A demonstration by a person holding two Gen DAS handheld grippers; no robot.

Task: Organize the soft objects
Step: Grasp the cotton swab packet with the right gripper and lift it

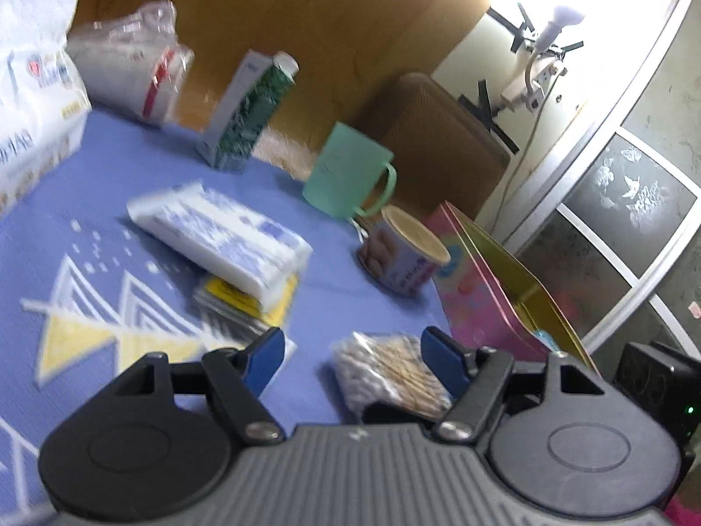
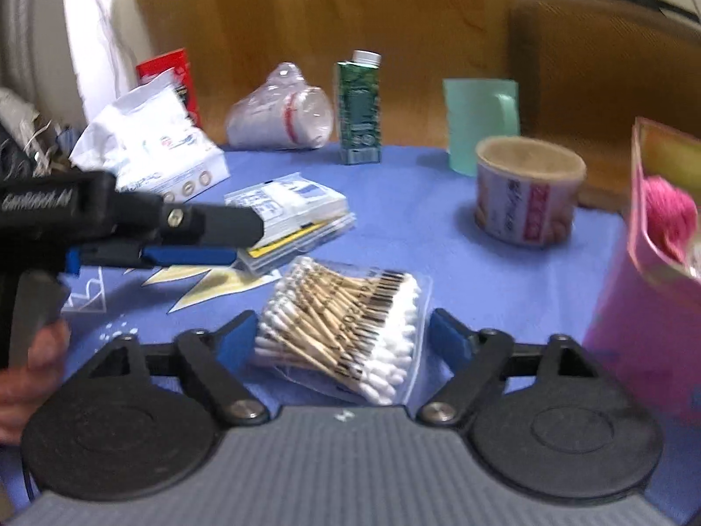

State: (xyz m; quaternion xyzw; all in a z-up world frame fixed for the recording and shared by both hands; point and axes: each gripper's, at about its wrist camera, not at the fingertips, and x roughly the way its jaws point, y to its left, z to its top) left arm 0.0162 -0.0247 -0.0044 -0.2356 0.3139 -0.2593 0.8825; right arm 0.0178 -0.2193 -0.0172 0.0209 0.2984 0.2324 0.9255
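A clear bag of cotton swabs (image 2: 346, 328) lies on the blue cloth between the fingers of my open right gripper (image 2: 346, 337); neither finger touches it. It also shows in the left wrist view (image 1: 390, 372), just ahead of my open, empty left gripper (image 1: 355, 350). The left gripper shows from the side in the right wrist view (image 2: 206, 241), over a small tissue pack (image 2: 289, 201) that rests on a flat yellow packet (image 1: 245, 302). A pink box (image 2: 648, 320) at the right holds a pink yarn ball (image 2: 670, 215).
A round tin (image 2: 525, 193), a green mug (image 1: 350, 171), a green carton (image 2: 357, 109), a clear plastic bag (image 2: 280, 114) and a large white tissue pack (image 2: 153, 149) stand around the blue cloth (image 2: 416, 219). A brown chair (image 2: 604, 65) is behind.
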